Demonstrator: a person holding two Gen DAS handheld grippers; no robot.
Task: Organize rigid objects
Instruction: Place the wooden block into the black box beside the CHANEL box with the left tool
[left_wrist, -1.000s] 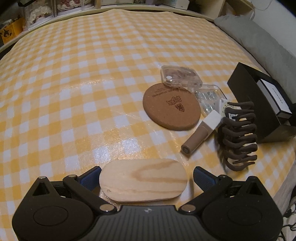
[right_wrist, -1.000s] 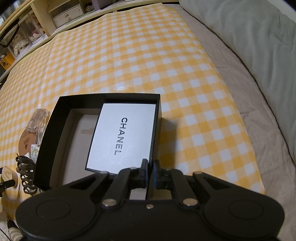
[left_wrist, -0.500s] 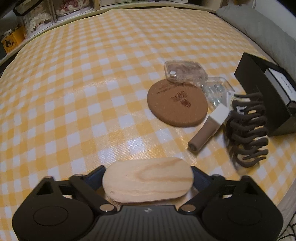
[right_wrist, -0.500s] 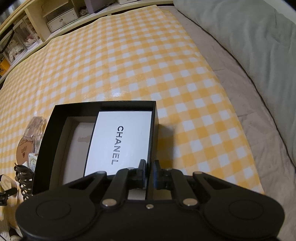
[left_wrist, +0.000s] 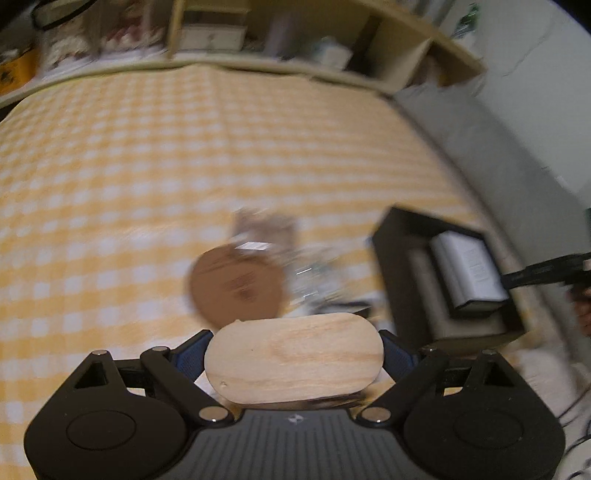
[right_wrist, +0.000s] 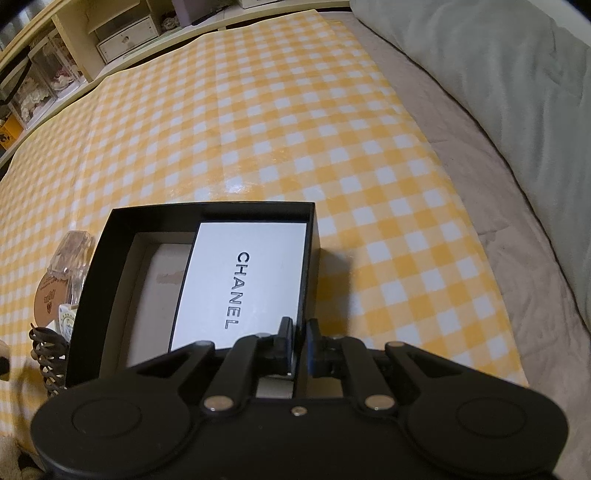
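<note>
Your yellow-and-white checked desk (right_wrist: 280, 122) fills both views, with a grey blanket (right_wrist: 498, 66) along its right side and shelves (left_wrist: 280, 33) beyond the far edge. The black box (right_wrist: 122, 236) sits open near the front right of the cloth, and your right gripper (right_wrist: 300, 341) is clenched on the box's near right wall, one finger inside and one outside; the white Chanel box (right_wrist: 240, 288) lies flat inside, against that same wall, just ahead of the fingers. Your left gripper (left_wrist: 293, 360) is grasping the oval wooden board (left_wrist: 293, 360) by its two rounded ends, the blue pads pressing each end, the board held flat and clear of the cloth. A second ago that board lay on the desk between spread fingers; they have since closed on it and lifted it, so the view now looks farther across the room, while your right hand has kept its place. The left view is smeared by motion: the round cork coaster (left_wrist: 236, 284) and the clear plastic cases (left_wrist: 266, 229) behind it are only blurs. In the right view the dark hair claw (right_wrist: 50, 358) is cut off by the left edge.
</note>
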